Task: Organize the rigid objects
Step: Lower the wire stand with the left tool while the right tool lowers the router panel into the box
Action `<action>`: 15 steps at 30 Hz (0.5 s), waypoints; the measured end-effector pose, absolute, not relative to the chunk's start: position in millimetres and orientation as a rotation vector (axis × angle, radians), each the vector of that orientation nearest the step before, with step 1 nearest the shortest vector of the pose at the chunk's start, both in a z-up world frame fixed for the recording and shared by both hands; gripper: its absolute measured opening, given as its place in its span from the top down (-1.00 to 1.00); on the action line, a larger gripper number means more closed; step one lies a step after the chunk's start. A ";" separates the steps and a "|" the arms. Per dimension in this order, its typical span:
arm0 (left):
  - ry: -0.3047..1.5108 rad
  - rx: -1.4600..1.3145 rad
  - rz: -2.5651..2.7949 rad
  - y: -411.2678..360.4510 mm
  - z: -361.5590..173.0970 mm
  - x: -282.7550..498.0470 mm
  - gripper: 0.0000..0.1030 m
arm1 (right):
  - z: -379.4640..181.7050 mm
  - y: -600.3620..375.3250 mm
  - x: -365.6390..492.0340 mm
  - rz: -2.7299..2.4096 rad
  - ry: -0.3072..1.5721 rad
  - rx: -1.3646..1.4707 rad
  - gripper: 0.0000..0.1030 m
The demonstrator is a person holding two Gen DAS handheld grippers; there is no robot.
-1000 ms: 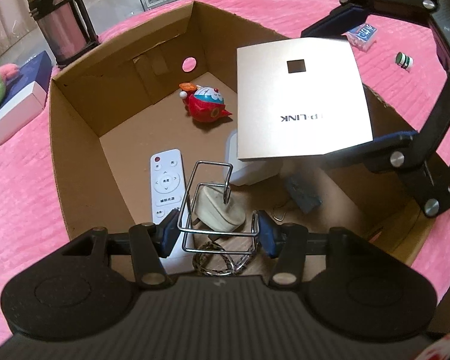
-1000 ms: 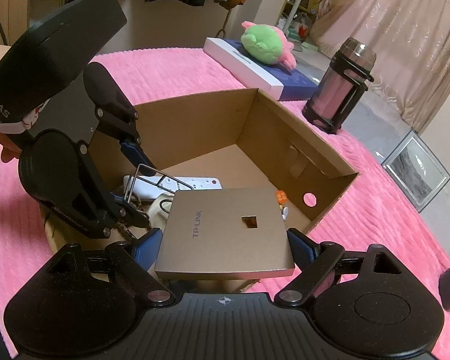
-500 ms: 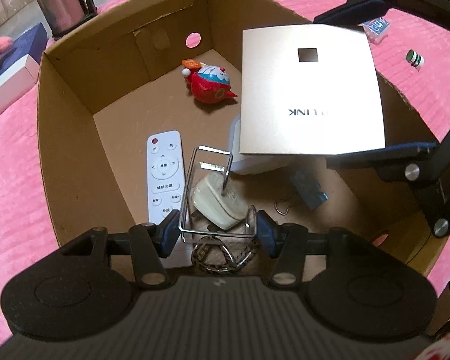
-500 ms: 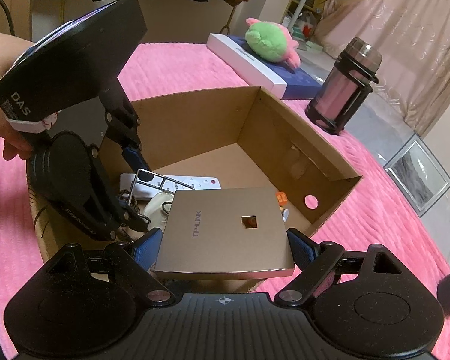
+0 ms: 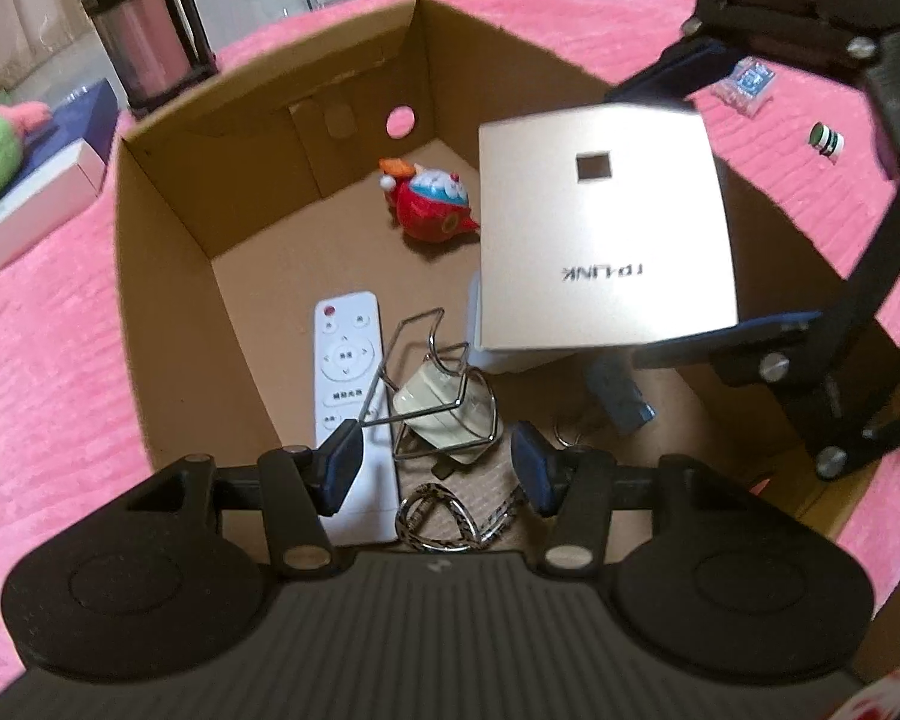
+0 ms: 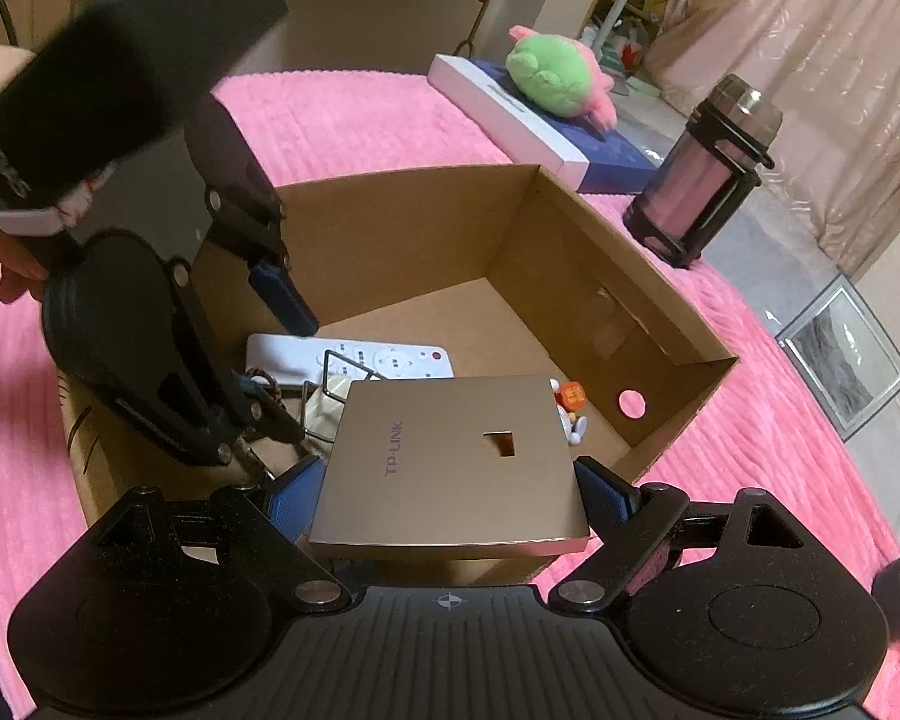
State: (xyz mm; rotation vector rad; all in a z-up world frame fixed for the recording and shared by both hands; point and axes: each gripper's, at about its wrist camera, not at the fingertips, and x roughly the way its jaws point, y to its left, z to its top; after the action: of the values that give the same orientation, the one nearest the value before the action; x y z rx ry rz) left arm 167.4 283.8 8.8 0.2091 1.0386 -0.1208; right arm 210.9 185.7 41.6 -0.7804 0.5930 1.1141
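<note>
Right gripper (image 6: 444, 492), mine: clamped on gold TP-LINK panel (image 6: 450, 468) over cardboard box (image 6: 576, 228). Left gripper (image 5: 435, 465): parted, wire rack (image 5: 435, 396) loose between; remote (image 5: 348, 372) at ten o'clock.

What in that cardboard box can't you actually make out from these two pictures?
- White item, left wrist view: mostly hidden under the gold TP-LINK panel.
- Red toy, right wrist view: only a sliver shows past the panel.
- Blue object on the box floor: blurred, partly covered by the right gripper.
- Remote lower end: behind the left gripper.
</note>
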 end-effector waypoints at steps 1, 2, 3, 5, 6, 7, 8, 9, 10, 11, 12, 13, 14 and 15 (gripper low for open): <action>1.027 0.210 -0.118 283.8 10.9 165.1 0.03 | 40.4 186.6 210.3 1.116 0.596 -0.788 -0.64; 1.016 0.211 -0.118 283.9 13.3 162.8 0.03 | 39.3 187.9 210.2 1.119 0.599 -0.798 -0.64; 1.005 0.212 -0.117 284.1 15.9 160.3 0.03 | 38.1 188.8 209.9 1.123 0.600 -0.809 -0.64; 0.991 0.217 -0.113 285.0 19.6 155.9 0.03 | 35.8 191.1 208.9 1.135 0.605 -0.837 -0.64; 0.985 0.223 -0.113 285.4 21.1 153.3 0.03 | 34.9 192.9 208.2 1.143 0.608 -0.852 -0.64; 0.982 0.227 -0.113 285.5 22.2 151.2 0.03 | 33.8 194.8 207.5 1.150 0.612 -0.869 -0.64; 0.978 0.231 -0.111 286.1 23.4 149.6 0.03 | 32.4 196.3 207.1 1.152 0.616 -0.881 -0.64; 0.975 0.234 -0.109 286.9 24.3 148.4 0.03 | 31.3 198.1 207.1 1.156 0.622 -0.892 -0.64; 0.973 0.235 -0.107 287.7 25.0 147.2 0.03 | 29.9 200.5 207.6 1.160 0.632 -0.902 -0.64; 0.970 0.235 -0.108 288.4 25.8 146.4 0.03 | 28.6 202.5 207.8 1.161 0.639 -0.911 -0.64; 0.967 0.232 -0.108 288.5 26.2 145.1 0.02 | 27.1 204.8 208.2 1.158 0.643 -0.924 -0.64; 0.966 0.228 -0.106 289.3 26.8 144.7 0.02 | 25.1 206.7 207.3 1.155 0.651 -0.934 -0.64; 0.962 0.228 -0.105 290.2 27.0 143.9 0.02 | 23.9 209.2 208.1 1.152 0.658 -0.941 -0.64; 0.959 0.228 -0.104 291.0 26.8 143.7 0.02 | 22.8 211.1 208.5 1.154 0.661 -0.947 -0.64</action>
State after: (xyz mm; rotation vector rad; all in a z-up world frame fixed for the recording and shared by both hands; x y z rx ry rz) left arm 143.7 291.0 26.8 0.2277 0.9593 -0.1045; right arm 208.5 211.1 22.8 -0.9469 0.6614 1.1538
